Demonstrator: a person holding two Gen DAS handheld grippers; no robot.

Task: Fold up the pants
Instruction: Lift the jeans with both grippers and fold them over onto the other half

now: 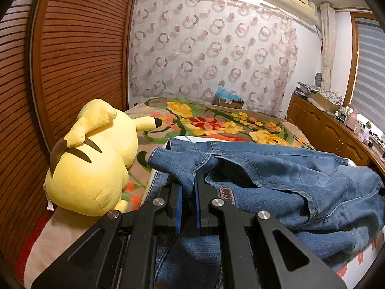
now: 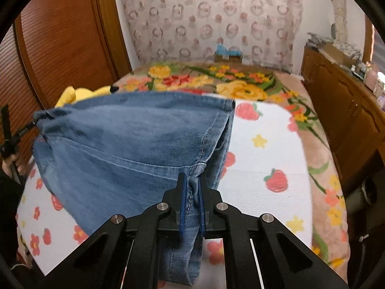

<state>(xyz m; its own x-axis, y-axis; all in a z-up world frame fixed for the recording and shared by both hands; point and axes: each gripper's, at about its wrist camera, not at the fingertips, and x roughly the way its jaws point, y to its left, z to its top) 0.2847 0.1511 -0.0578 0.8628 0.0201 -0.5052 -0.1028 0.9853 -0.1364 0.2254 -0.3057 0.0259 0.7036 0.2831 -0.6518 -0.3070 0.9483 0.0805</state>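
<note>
Holding jeans [image 2: 125, 144] lifted over bed [image 2: 264, 144], both ends pinched. My left hand-held gripper [image 1: 187, 187] clamped on denim corner beside yellow plush [image 1: 93, 159]; right hand-held gripper [image 2: 192, 192] clamped on seam edge. Long axis runs left-right between grippers, cloth hanging slack ahead. I judge next fold turns on that span; neither hand nearer.
</note>
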